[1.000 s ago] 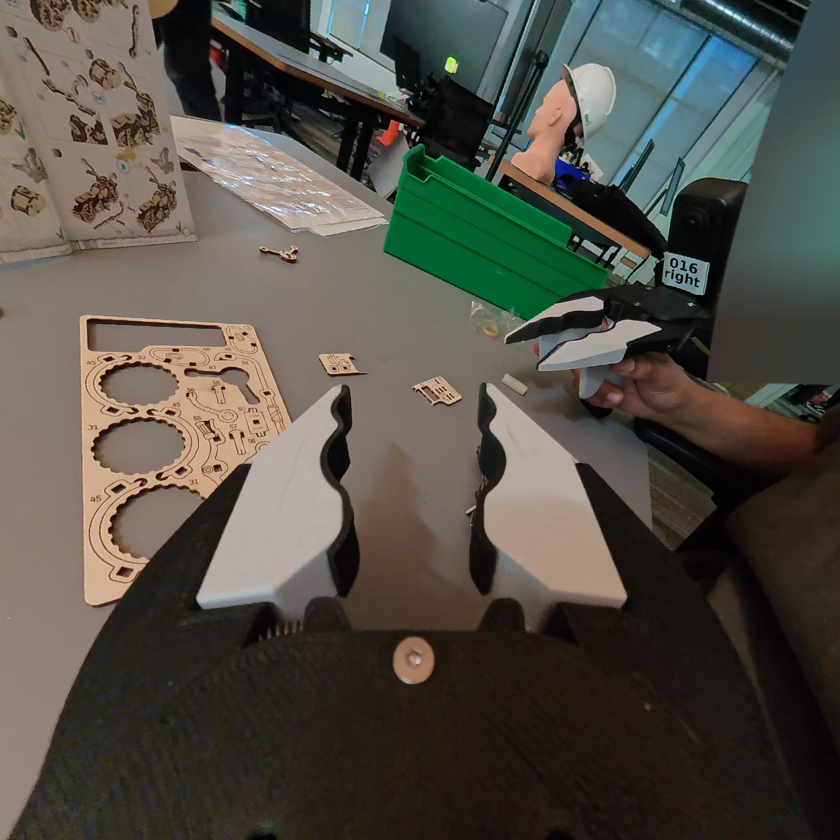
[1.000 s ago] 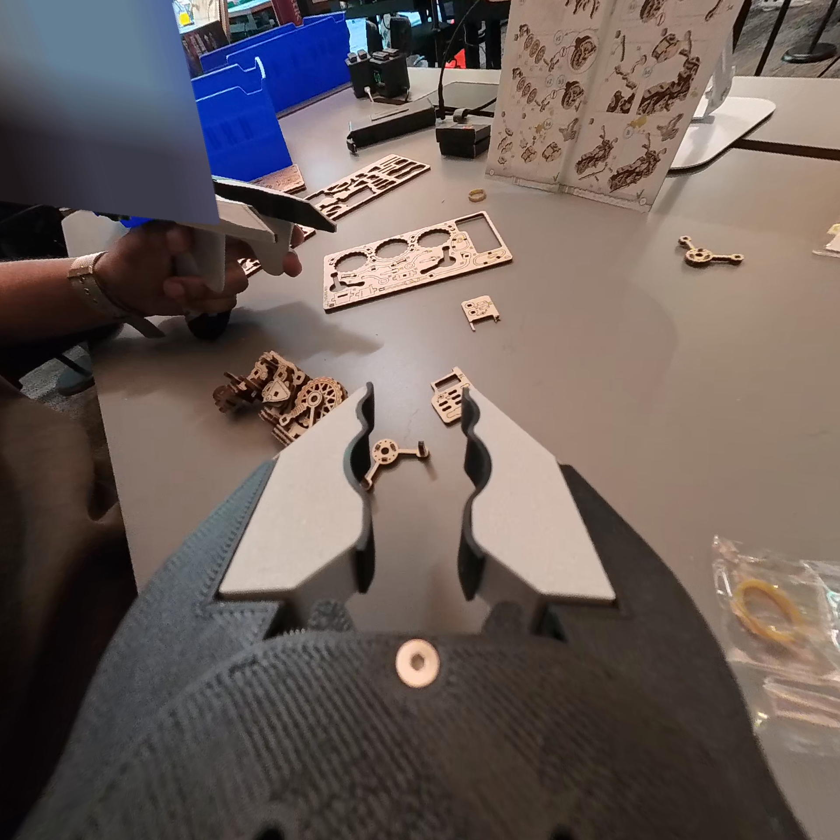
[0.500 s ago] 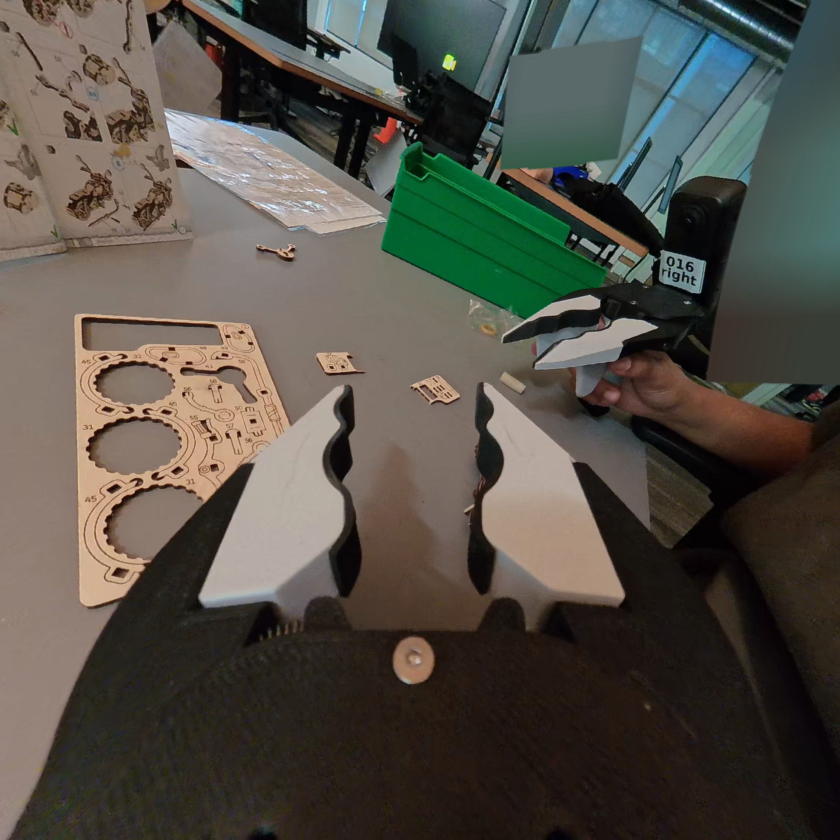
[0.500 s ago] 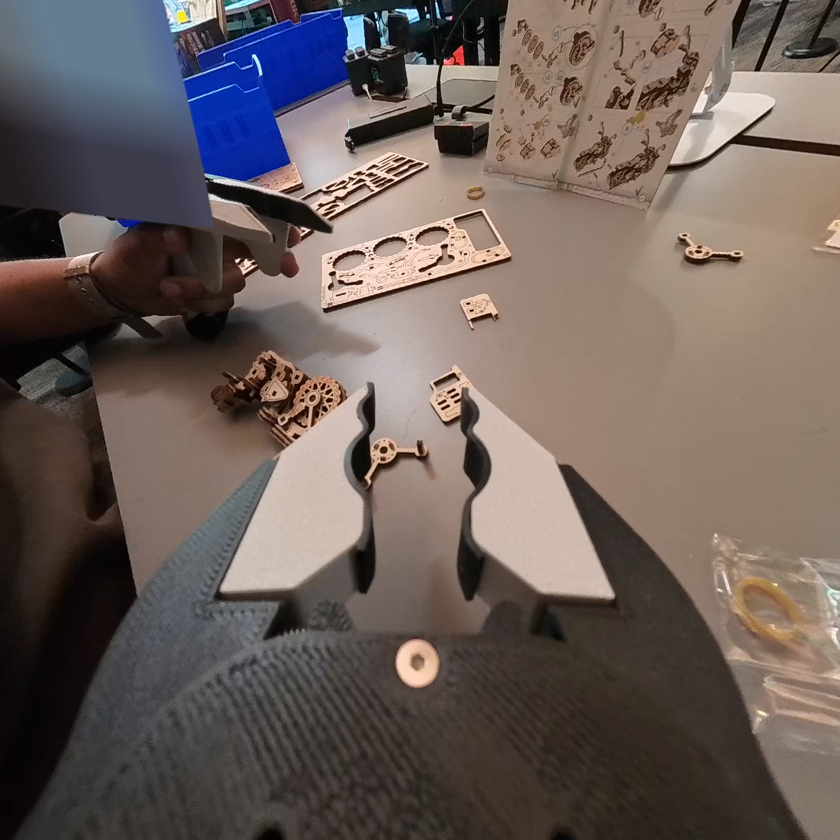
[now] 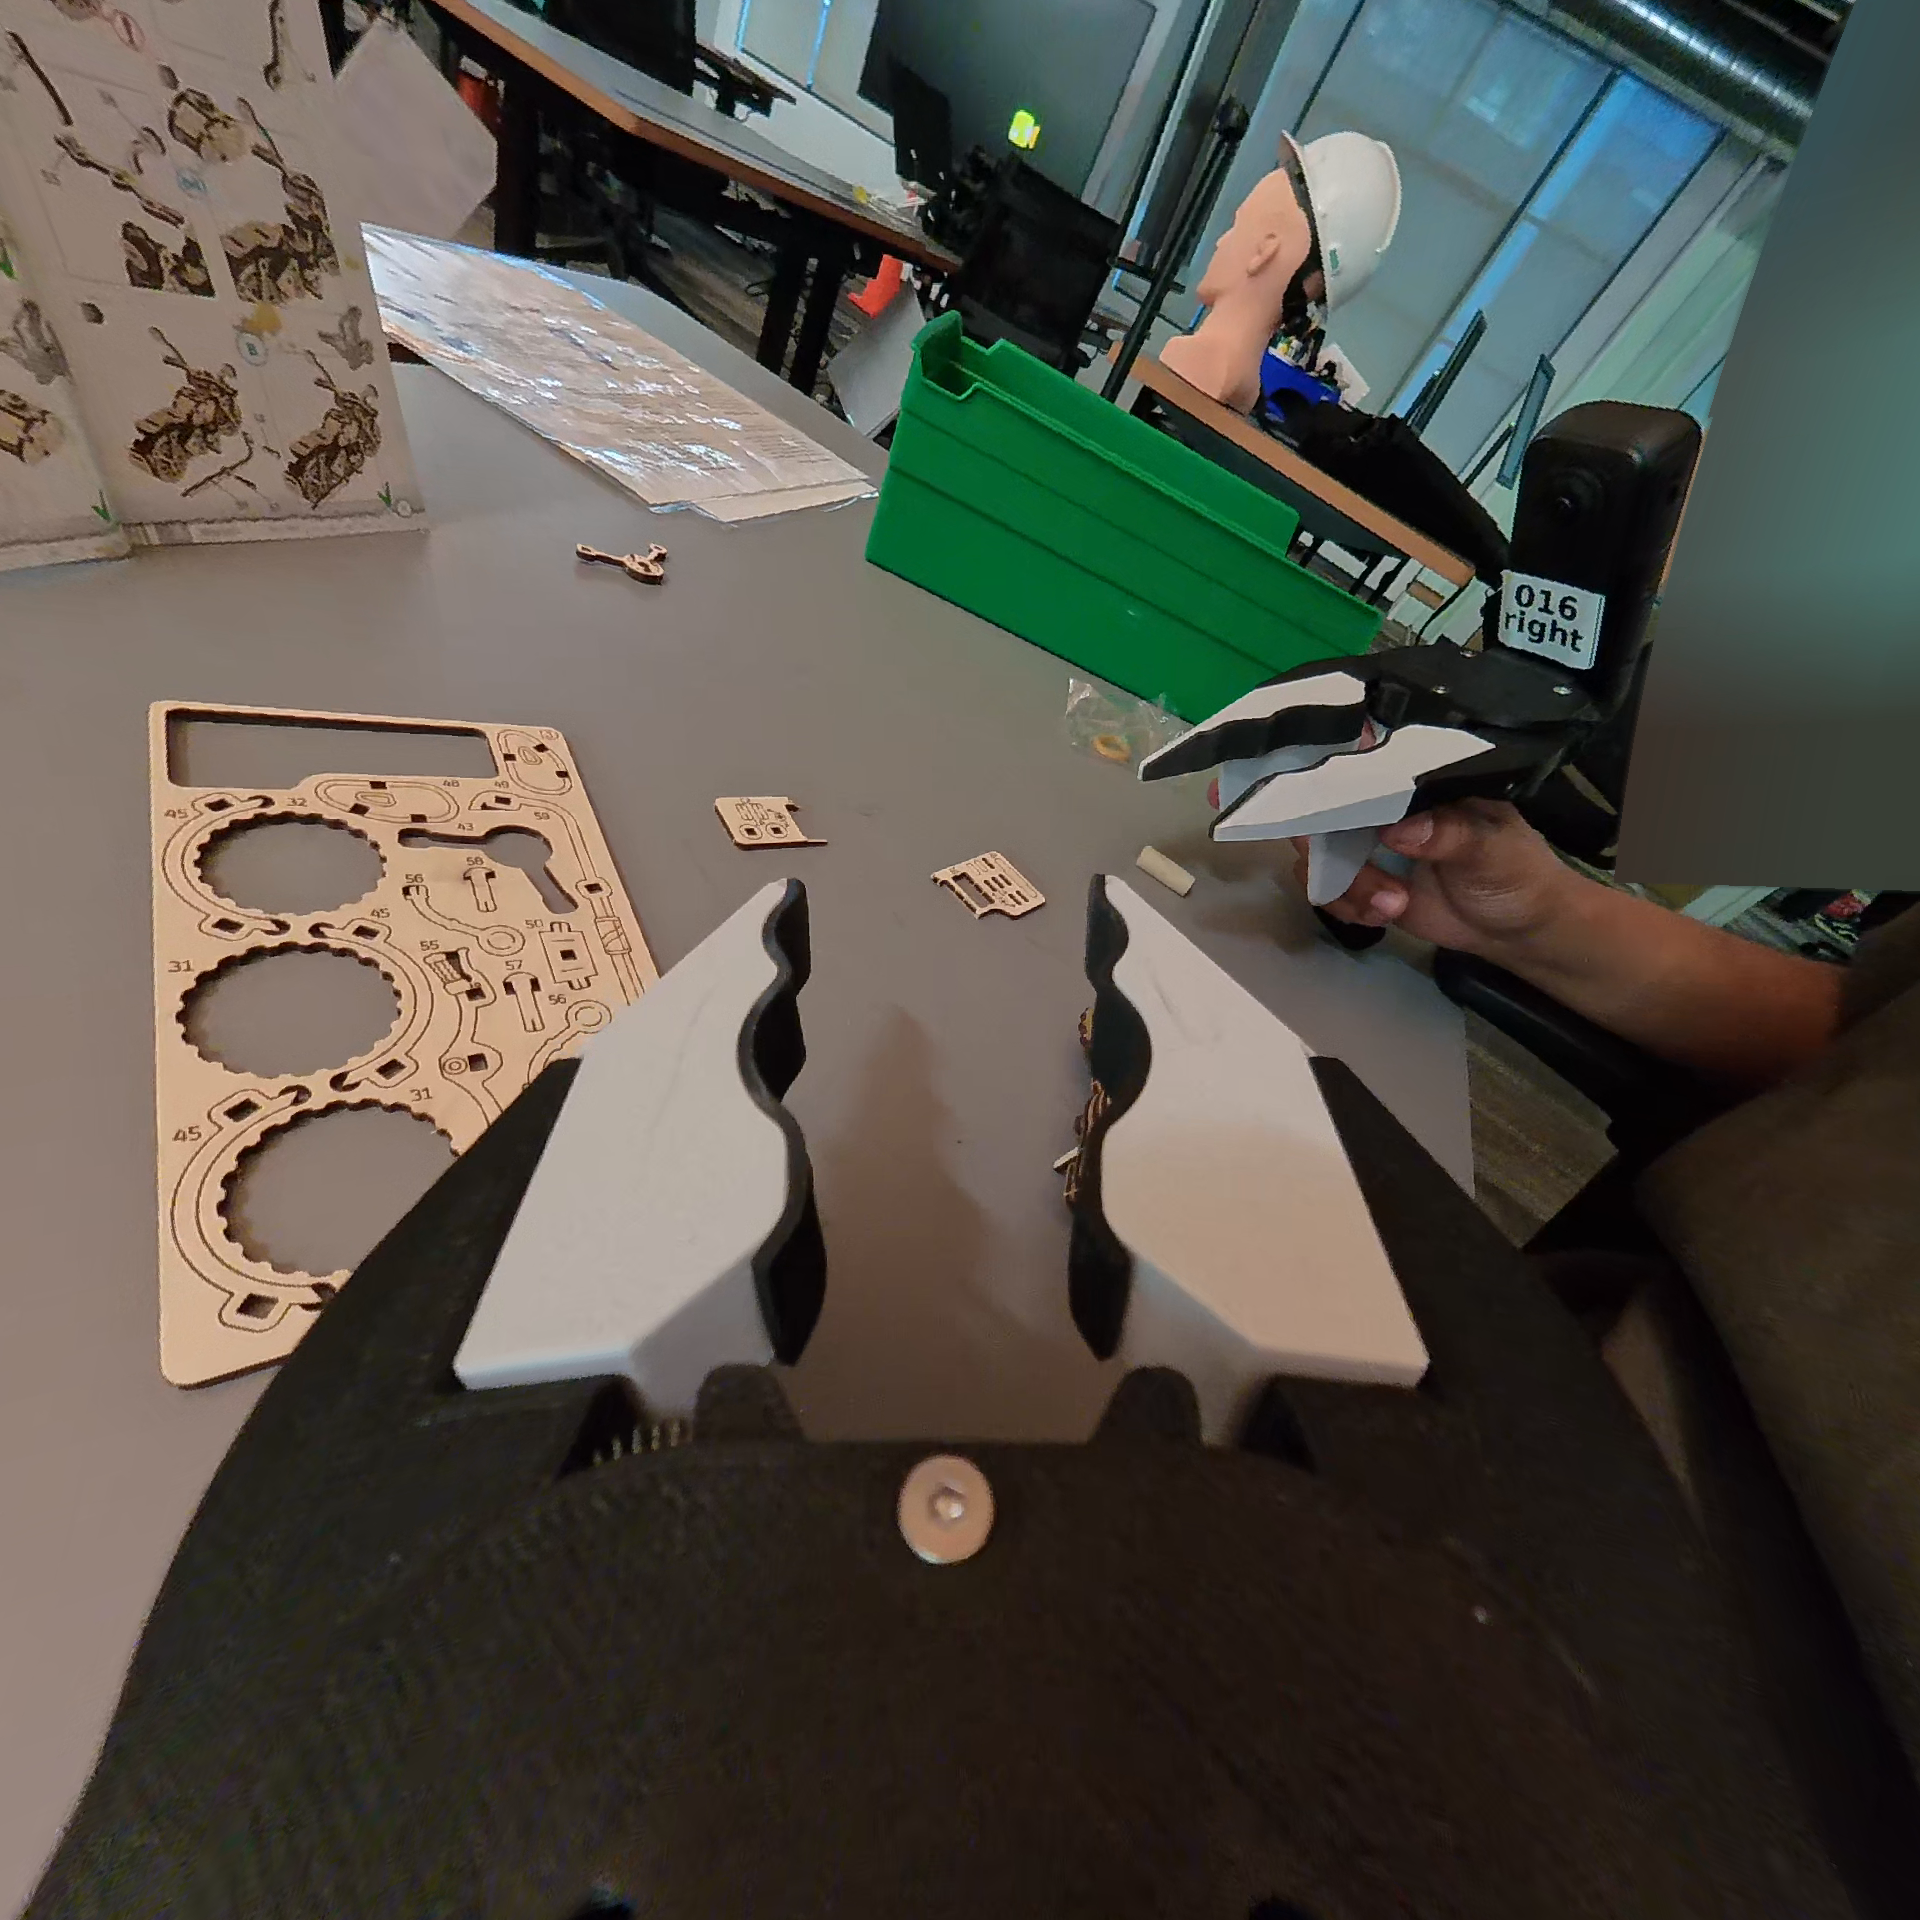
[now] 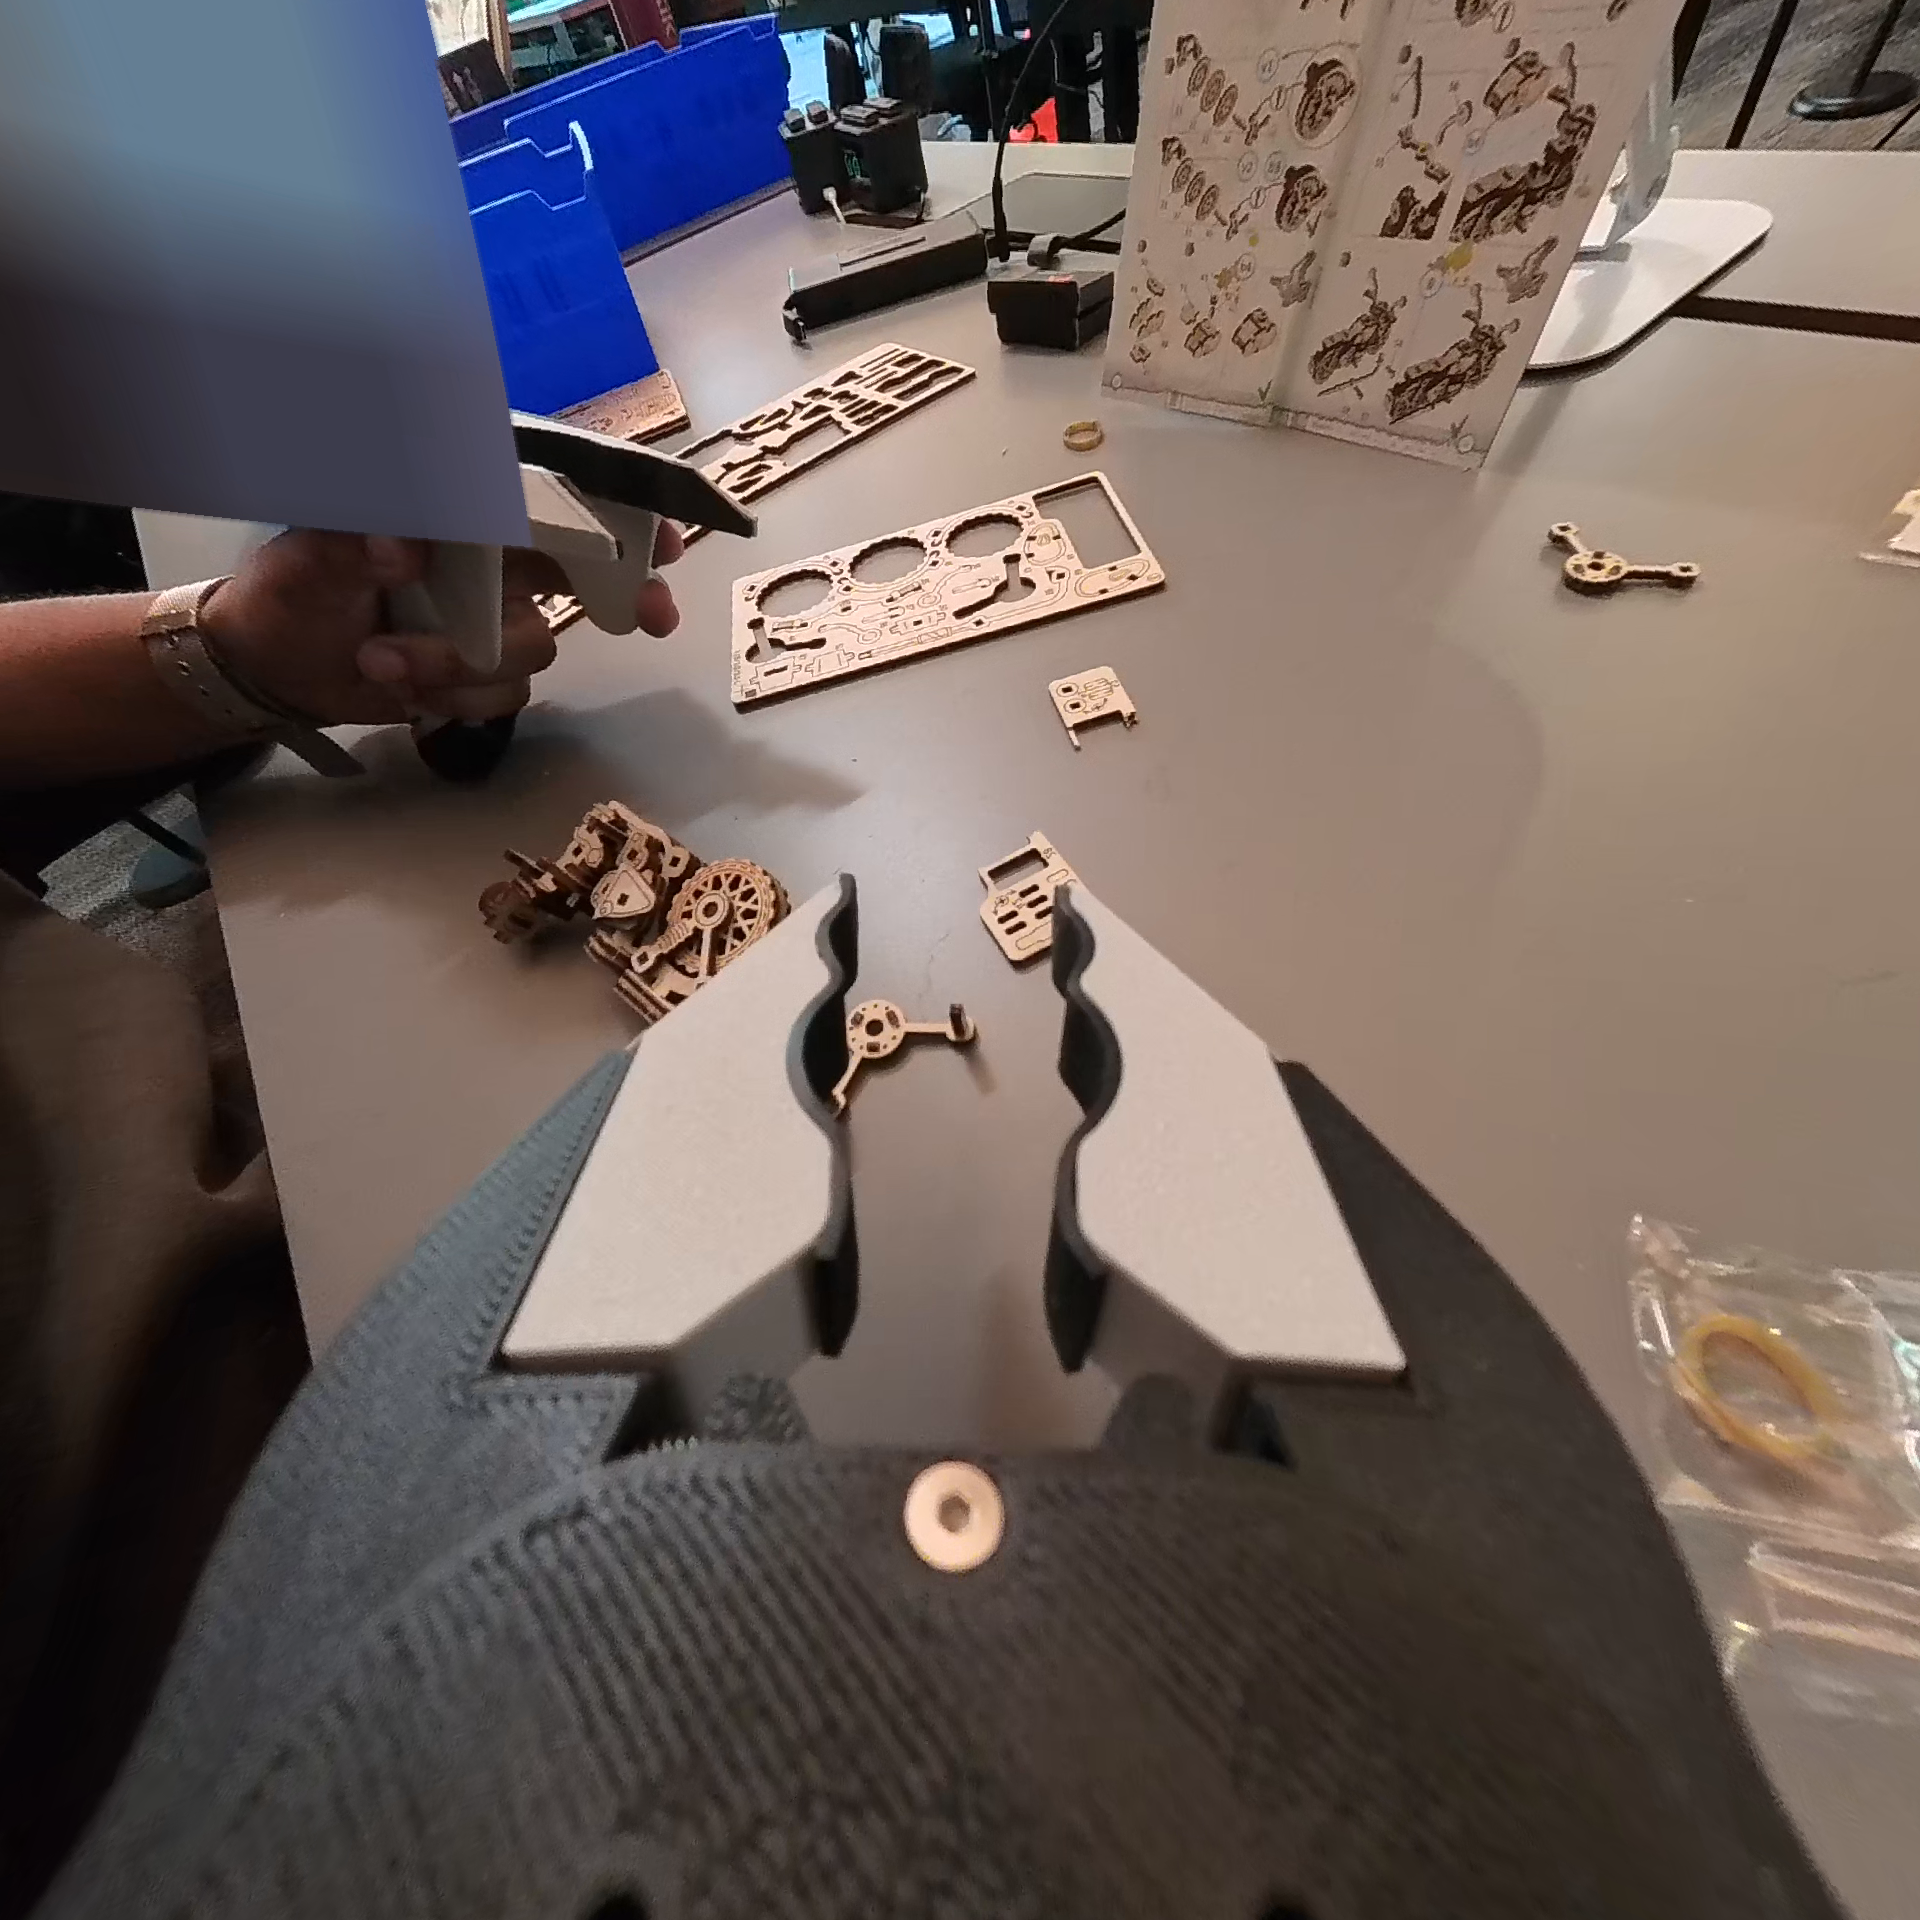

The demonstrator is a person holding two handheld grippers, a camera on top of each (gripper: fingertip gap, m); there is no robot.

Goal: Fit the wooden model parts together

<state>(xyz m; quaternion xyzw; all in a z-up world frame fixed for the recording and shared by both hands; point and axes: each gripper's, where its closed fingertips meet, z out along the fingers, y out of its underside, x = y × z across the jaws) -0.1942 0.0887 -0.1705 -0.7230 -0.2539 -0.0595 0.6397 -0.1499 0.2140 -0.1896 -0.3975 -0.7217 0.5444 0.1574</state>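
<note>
Both grippers are open and empty, held above the grey table (image 5: 727, 665). My right gripper (image 6: 956, 888) hovers over a small wooden wheel piece with two arms (image 6: 883, 1039), which lies flat between its fingers. A part-built wooden model (image 6: 634, 914) stands just left of it; in the left wrist view only an edge of the model (image 5: 1086, 1122) peeks from behind the right finger. A small flat plate (image 6: 1023, 904) lies by the right fingertip. My left gripper (image 5: 945, 894) is near a punched wooden sheet (image 5: 312, 987). The right gripper (image 5: 1179, 802) also shows there, at the right.
A second small plate (image 6: 1091, 701), a key-shaped piece (image 6: 1621, 569), another parts sheet (image 6: 831, 416) and a ring (image 6: 1083, 434) lie further out. An instruction sheet (image 6: 1351, 208) stands at the back. A green bin (image 5: 1091, 540), blue bins (image 6: 582, 208) and a bag with a rubber band (image 6: 1766, 1392) are nearby. From the right gripper's tips to the small flat plate (image 6: 1023, 904) is close to 6 cm. It is also in sight in the left wrist view (image 5: 1006, 886).
Almost nothing. The left wrist view has drifted slightly to the right. Both grippers stay open and nothing on the table has moved.
</note>
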